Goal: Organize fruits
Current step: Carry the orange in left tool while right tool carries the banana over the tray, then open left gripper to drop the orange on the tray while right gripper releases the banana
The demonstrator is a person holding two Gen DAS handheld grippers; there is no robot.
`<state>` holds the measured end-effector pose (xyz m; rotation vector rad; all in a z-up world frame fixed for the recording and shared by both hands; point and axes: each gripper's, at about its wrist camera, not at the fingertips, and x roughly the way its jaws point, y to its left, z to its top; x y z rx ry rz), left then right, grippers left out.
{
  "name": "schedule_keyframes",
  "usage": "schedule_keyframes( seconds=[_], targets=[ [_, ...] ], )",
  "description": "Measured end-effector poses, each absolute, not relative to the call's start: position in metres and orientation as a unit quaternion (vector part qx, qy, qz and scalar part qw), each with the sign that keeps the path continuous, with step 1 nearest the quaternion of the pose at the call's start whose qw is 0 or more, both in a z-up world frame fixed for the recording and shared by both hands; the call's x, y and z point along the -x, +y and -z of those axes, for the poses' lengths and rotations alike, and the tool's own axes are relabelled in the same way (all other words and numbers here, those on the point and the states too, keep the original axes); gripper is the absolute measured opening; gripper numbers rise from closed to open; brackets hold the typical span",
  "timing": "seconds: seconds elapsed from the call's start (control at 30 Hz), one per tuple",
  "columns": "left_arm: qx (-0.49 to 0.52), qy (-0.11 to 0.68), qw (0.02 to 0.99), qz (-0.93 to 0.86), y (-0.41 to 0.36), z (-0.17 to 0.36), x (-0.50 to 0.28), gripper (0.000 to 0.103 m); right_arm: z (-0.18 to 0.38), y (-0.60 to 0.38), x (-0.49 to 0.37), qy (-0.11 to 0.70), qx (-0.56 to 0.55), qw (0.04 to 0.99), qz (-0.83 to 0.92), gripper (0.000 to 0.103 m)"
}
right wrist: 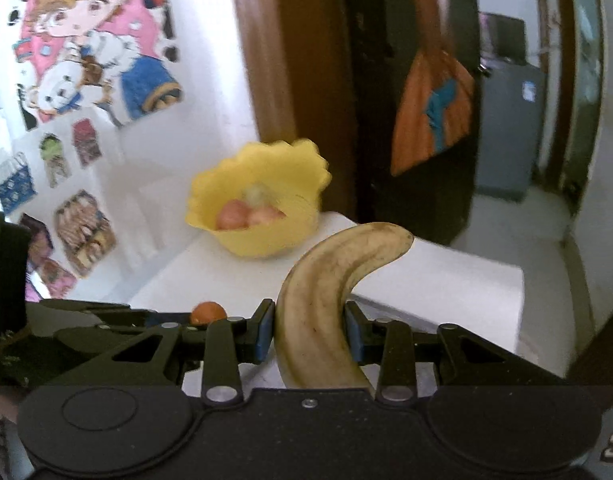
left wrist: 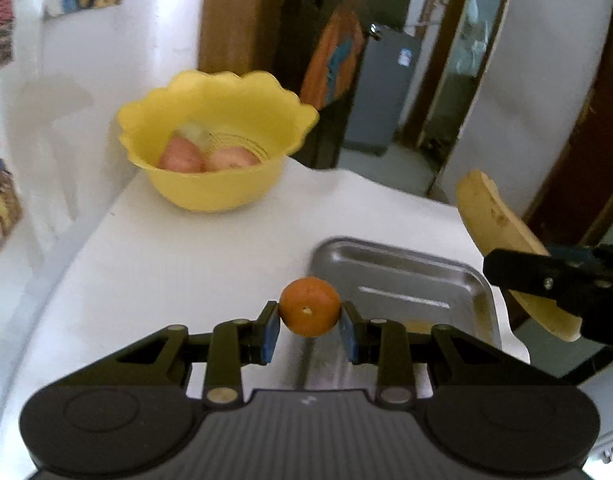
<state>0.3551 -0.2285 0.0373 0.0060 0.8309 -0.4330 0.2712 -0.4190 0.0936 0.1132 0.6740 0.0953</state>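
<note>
Both claws are loaded and up off the white table [left wrist: 194, 264], so this looks like the carrying step: fruit lifted from the steel tray [left wrist: 402, 268] and on its way to the yellow bowl [left wrist: 218, 140].

The left gripper [left wrist: 309, 322] is clenched on a small orange fruit [left wrist: 309, 306], its blue pads pressing the fruit's two sides, stem dimple facing the camera. Just beyond and slightly to the right of this claw lies the tray, which looks bare apart from a yellowish patch at its near edge that I cannot make out. The bowl sits well ahead and off to the left, close to the wall, with two pinkish fruits and a paler one already inside.

The right gripper [right wrist: 309, 332] grips a spotted banana [right wrist: 326, 304] across its middle; the banana curves up and away to the right beyond the fingertips, its other end running back under the claw. From this side the bowl [right wrist: 258, 204] is ahead and a little to the left, and the orange fruit [right wrist: 208, 312] shows low on the left.

Next, I judge, each claw has to travel forward over the bowl's scalloped rim and let go low, one at a time, as the bowl is small and the banana long.
</note>
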Motion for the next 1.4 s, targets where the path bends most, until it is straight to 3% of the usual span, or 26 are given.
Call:
schedule_keyframes(
  seconds=[0.7, 1.4],
  targets=[
    [-0.021, 0.434, 0.878, 0.203, -0.247, -0.005, -0.342, 0.036, -0.042, -0.448, -0.262, 0.38, -0.095, 0.92, -0.022, 0.039],
    [-0.011, 0.421, 0.884, 0.202, -0.241, 0.009, -0.338, 0.036, -0.024, -0.45, -0.263, 0.335, -0.101, 0.937, -0.025, 0.039]
  ],
)
